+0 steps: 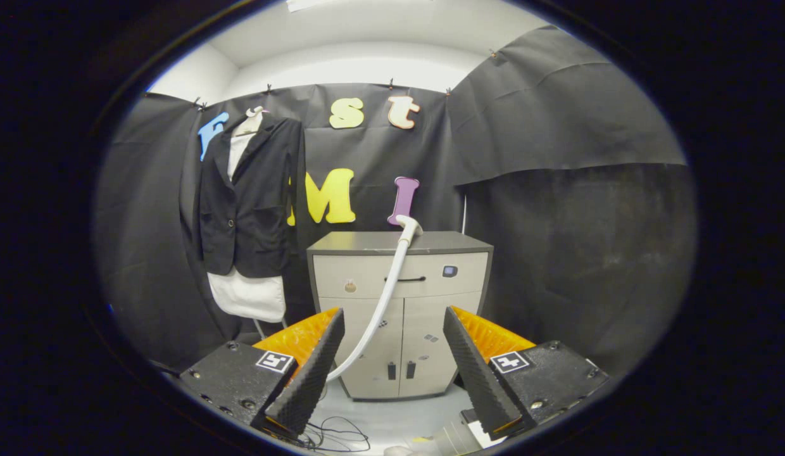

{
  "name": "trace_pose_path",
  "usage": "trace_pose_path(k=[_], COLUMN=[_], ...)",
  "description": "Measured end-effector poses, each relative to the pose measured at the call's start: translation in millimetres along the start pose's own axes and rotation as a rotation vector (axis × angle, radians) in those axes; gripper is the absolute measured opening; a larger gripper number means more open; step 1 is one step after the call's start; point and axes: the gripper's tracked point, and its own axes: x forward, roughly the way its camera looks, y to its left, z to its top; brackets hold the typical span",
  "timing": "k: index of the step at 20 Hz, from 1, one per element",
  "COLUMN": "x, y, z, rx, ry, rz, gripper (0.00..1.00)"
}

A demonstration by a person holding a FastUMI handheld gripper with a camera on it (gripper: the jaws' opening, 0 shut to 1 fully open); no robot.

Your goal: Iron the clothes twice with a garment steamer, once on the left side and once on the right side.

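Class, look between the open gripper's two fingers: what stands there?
In the gripper view, the gripper is open; the white steamer hose and grey cabinet stand beyond the gap.

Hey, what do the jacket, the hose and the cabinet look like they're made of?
Jacket: dark woven cloth, matte, draping in soft folds. Hose: likely smooth white plastic or rubber, curving without kinks. Cabinet: probably laminated board, flat pale fronts under a grey top. The tool hangs open ahead of it.

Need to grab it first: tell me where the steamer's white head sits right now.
In the gripper view, the white steamer head rests on the top of the grey cabinet, right of the hanging black jacket, its white hose trailing down between the open gripper fingers.
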Motion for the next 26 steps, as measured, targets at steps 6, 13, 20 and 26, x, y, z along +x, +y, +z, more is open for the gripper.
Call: trace_pose_path(k=[6,13,20,26], x=[20,85,204,316], y=[-8,-35,-50,-47], z=[15,58,99,97], rx=[0.01,0.016,0.057,0.086], ry=[0.011,-0.005,0.047,0.174], rz=[-0.005,-0.03,-0.003,0.065], gripper=[0.98,0.98,0.98,0.98])
